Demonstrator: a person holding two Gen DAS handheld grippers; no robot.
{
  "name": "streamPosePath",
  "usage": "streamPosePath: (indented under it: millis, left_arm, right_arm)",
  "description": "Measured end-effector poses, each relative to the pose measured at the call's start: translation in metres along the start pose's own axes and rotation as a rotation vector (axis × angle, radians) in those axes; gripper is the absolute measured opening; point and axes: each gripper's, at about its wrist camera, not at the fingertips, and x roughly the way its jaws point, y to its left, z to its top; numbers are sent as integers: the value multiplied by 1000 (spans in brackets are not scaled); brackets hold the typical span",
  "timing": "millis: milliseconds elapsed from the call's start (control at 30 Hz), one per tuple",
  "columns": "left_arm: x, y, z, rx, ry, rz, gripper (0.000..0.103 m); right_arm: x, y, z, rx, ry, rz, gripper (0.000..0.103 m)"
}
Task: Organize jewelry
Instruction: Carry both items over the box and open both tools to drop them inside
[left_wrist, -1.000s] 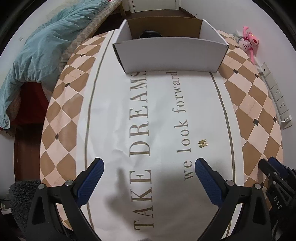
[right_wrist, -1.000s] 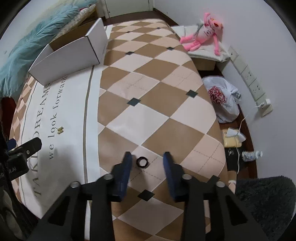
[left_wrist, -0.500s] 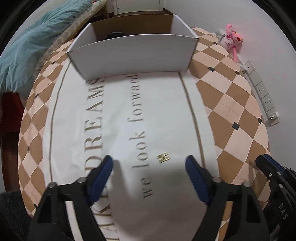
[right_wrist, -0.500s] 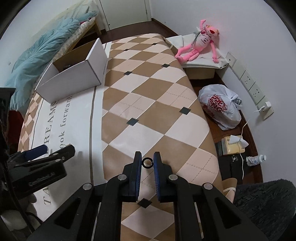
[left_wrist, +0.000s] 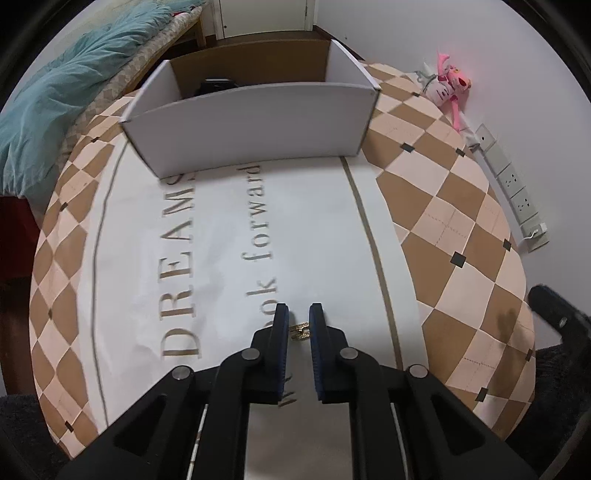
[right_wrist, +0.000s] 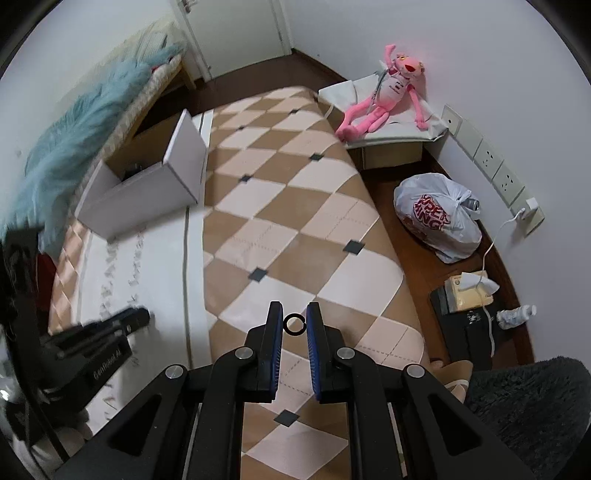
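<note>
Left gripper has closed on the gold earring; right gripper clamps the black ring, apparently lifted — both ready for the far box.

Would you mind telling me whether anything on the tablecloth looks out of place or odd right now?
Nothing stands out. The left gripper pinches the gold piece, the right gripper holds the black ring, and the white box sits upright.
</note>
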Motion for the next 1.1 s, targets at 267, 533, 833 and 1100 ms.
streamPosePath:
  millis: [267, 533, 833, 1100]
  left_arm:
    - [-34, 37, -4, -54, -21, -21, 8]
    - [-75, 69, 47, -119, -86, -88, 8]
    - [-52, 110, 146, -162, -59, -141, 9]
    - [-10, 116, 178, -168, 80, -109, 10]
  right_arm:
    - [-20, -20, 12, 115, -9, 98, 13]
    - [-29, 24, 54, 82, -29, 230, 13]
    - [12, 120, 151, -76, -1, 358, 13]
    - [79, 151, 185, -127, 188, 358, 14]
